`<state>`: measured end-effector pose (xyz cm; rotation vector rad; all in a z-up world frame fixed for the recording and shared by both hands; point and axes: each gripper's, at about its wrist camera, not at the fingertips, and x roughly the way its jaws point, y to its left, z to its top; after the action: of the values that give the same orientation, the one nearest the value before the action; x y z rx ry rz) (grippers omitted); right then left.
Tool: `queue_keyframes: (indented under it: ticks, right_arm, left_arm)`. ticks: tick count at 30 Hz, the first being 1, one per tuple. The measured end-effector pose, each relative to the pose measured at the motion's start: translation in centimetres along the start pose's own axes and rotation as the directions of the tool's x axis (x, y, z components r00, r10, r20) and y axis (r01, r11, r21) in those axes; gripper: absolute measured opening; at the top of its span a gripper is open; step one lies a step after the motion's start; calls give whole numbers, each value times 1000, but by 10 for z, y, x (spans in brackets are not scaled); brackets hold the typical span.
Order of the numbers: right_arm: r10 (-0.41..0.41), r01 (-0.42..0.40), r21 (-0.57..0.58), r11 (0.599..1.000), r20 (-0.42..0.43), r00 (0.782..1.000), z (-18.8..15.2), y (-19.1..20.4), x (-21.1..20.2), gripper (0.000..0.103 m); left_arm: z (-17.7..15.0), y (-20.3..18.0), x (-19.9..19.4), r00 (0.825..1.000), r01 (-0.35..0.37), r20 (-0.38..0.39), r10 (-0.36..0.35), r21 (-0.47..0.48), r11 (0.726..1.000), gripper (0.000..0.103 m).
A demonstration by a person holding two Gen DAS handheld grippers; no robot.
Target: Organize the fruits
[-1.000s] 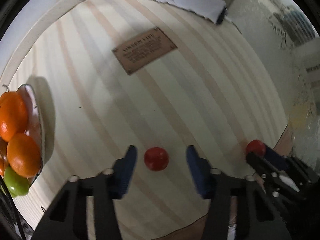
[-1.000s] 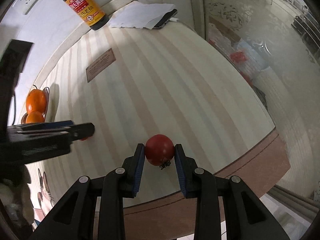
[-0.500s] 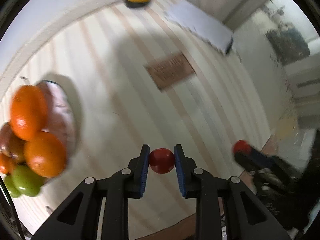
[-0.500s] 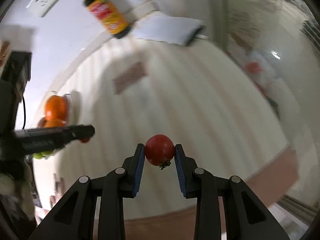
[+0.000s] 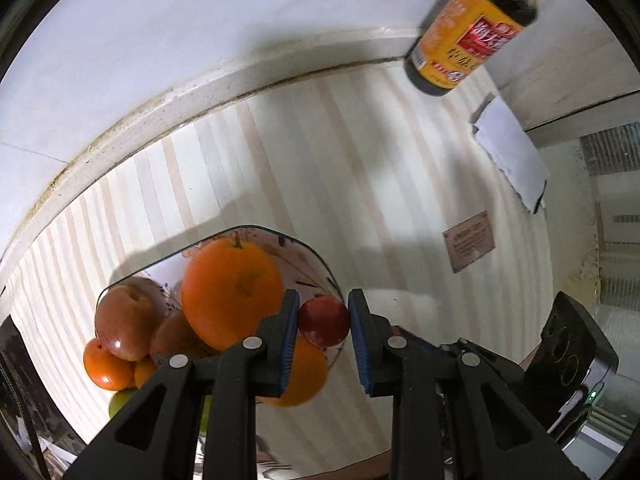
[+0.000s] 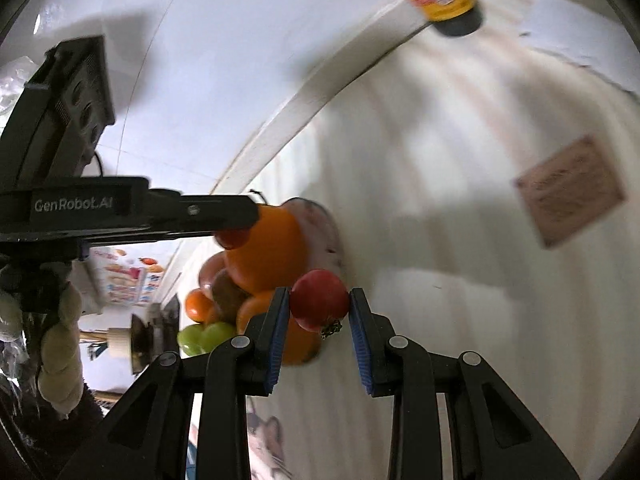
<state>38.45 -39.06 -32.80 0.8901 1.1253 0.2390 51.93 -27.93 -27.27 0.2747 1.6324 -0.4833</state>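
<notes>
A small red fruit point(image 5: 323, 321) is clamped in the left claw point(image 5: 323, 330), the fruit plate point(image 5: 320, 264) directly beneath; a stemmed tomato point(image 6: 319, 300) is pinched in the right claw point(image 6: 319, 330), plate ahead-left.

The table point(image 5: 360, 184) wore pale cream and beige stripes. At lower left the fruit bowl point(image 5: 316, 256) held orange, russet and green fruit. The bottle point(image 5: 468, 40), upper right, was dark with a yellow-and-red label. The gripper pads point(image 5: 289, 344) were blue.
</notes>
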Motion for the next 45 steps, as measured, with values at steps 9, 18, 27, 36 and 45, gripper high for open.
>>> queue_keyframes:
  ticks: [9, 18, 27, 36, 45]
  right_arm:
    - [21, -20, 14, 1000, -78, 997, 2, 3, 24, 36]
    - [-33, 38, 79, 996, -58, 998, 3, -5, 0, 82]
    - [-404, 403, -165, 900, 30, 914, -14, 44, -37, 95]
    - [-467, 489, -291, 822, 146, 872, -44, 108, -73, 98]
    - [-472, 544, -344, 765, 276, 838, -110, 171, -124, 98]
  left_arm:
    - [15, 6, 15, 998, -7, -57, 6, -19, 1000, 24]
    - [8, 12, 2, 1000, 0, -5, -1, -86, 996, 66]
    - [-67, 40, -52, 974, -80, 198, 114, -169, 982, 96]
    - [-163, 67, -83, 918, -174, 304, 254, -267, 948, 96]
    - [-258, 61, -130, 824, -179, 456, 336, -354, 918, 96]
